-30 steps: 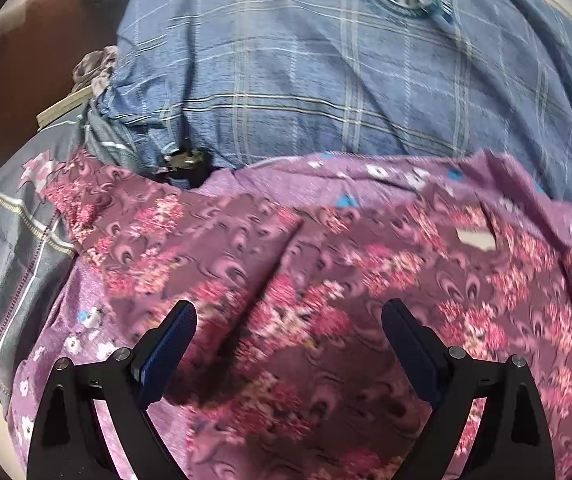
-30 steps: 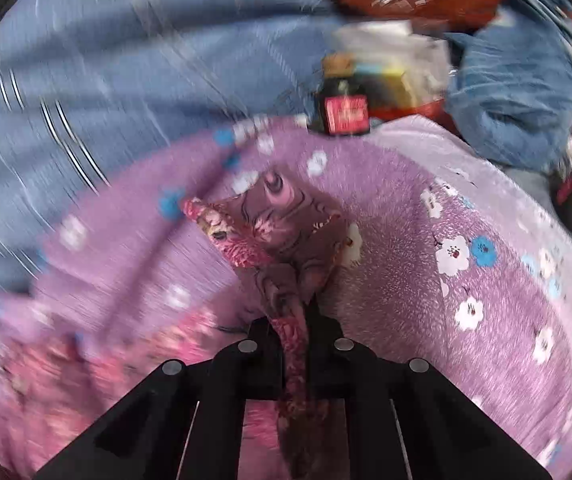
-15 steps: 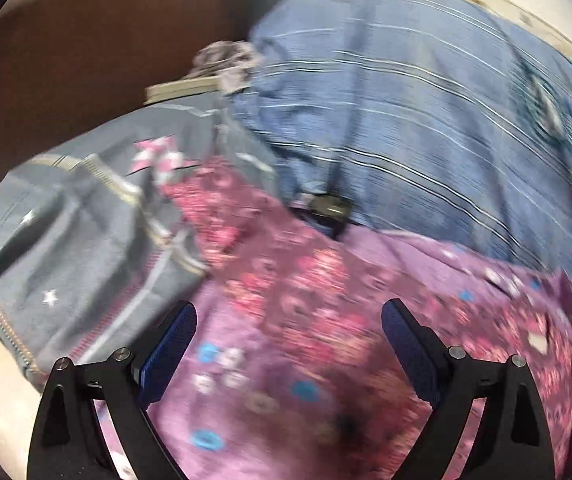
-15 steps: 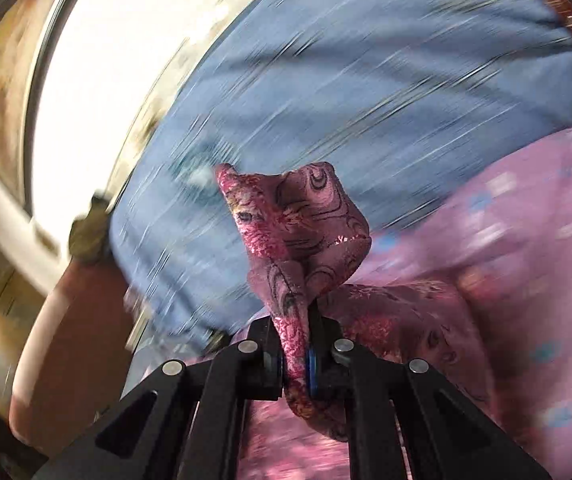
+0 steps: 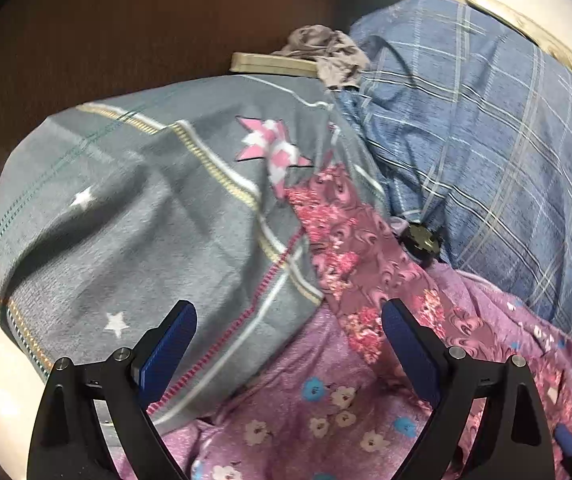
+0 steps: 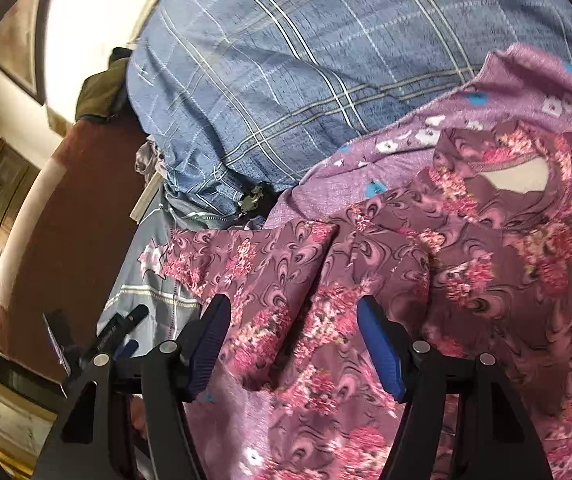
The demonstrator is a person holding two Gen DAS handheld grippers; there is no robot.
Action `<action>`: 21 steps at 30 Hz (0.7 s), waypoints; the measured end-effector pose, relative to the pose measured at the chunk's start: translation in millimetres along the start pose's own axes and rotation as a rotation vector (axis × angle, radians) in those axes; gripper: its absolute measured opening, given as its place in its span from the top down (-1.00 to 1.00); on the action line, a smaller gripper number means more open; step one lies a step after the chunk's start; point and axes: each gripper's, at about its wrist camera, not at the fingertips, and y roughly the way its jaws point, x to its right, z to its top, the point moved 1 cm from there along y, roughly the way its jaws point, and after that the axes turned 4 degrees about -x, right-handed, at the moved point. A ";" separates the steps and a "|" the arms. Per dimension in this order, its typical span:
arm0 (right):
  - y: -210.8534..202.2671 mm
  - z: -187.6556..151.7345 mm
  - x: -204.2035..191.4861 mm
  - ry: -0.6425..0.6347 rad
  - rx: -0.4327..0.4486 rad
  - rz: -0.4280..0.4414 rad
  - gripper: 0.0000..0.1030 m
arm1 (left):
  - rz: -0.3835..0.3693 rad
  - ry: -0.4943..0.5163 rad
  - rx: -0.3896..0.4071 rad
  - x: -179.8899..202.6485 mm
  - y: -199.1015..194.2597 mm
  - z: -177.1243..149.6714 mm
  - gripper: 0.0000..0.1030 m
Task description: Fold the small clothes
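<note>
Surface: bed, lilac floral sheet (image 5: 326, 400) over it.
Garment: maroon floral top (image 6: 466, 280) lies flat on the sheet, just below the blue plaid blanket (image 6: 266, 80); sleeve end touches the grey star pillow (image 5: 126, 220).
Handling: judged thin, limp, light, somewhat slippery; best pinched at hem or sleeve edge.
Right tongs (image 6: 294, 348): opening, cloth beneath, nothing gripped.
Left tongs (image 5: 286, 360): wide, empty.

Things we can only see part of

The pink flowery shirt (image 6: 386, 264) is running off the picture's bottom and right edges. The blue checked blanket (image 6: 286, 80) is hiding part of a small dark thing (image 6: 251, 199), too small to tell.
</note>
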 end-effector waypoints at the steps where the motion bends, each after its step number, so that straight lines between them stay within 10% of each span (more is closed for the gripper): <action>1: -2.8 -4.4 4.1 -0.005 0.008 -0.033 -0.30 | -0.005 -0.015 -0.008 -6.0 2.0 1.8 -0.82; 7: 37.9 -30.2 51.8 -0.001 -0.189 -0.215 0.58 | -0.113 -0.125 -0.118 -32.4 25.6 2.8 -0.43; 14: -18.9 -55.0 48.2 -0.126 -0.056 -0.116 0.07 | -0.232 -0.203 -0.170 -32.5 56.1 11.8 -0.33; 21: -30.7 -66.3 67.7 -0.107 -0.046 -0.094 0.08 | -0.227 -0.233 -0.168 -22.5 106.6 50.7 -0.37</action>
